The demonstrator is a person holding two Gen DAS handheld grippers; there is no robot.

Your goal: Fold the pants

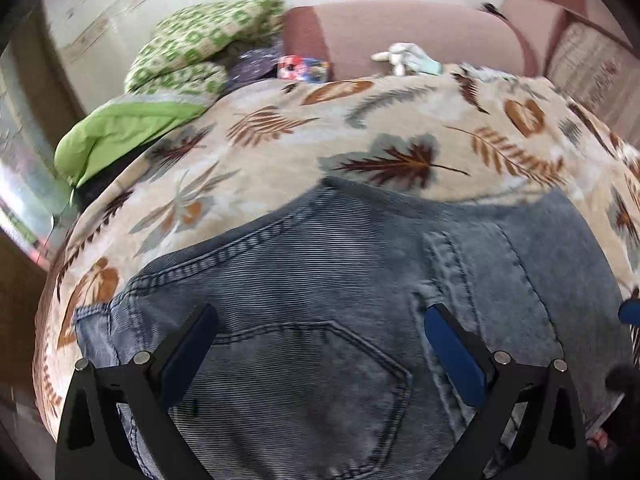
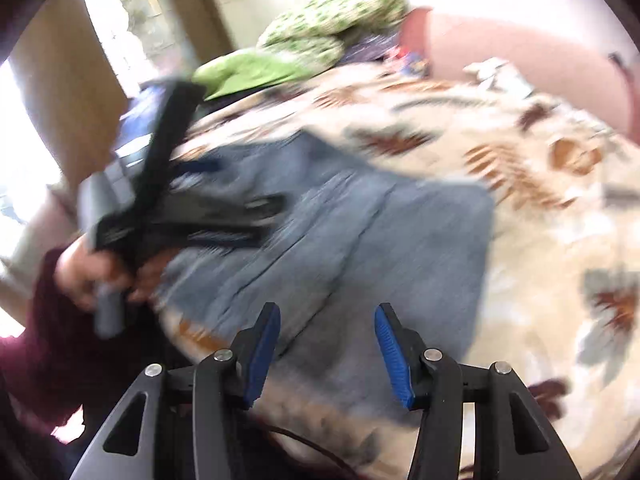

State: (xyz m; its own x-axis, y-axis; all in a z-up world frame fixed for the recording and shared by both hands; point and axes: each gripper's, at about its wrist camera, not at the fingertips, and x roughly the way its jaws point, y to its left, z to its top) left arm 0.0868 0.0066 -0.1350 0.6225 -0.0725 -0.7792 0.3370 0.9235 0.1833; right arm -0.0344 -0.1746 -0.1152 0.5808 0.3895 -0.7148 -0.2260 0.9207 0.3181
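Blue denim pants [image 1: 328, 280] lie folded on a leaf-patterned blanket [image 1: 280, 136], back pocket up. My left gripper [image 1: 320, 320] is open just above the pocket and holds nothing. In the right wrist view the pants [image 2: 340, 232] form a flat rectangle. My right gripper [image 2: 327, 320] is open and empty over their near edge. The left gripper [image 2: 192, 208], held in a hand with a maroon sleeve, rests over the left part of the pants. This view is blurred.
A green patterned quilt [image 1: 200, 44] and a green cloth [image 1: 120, 128] lie at the bed's far left. A pink headboard [image 1: 420, 40] stands behind, with a small plush toy [image 1: 404, 58] and a colourful item [image 1: 304, 67]. The bed edge drops off at left.
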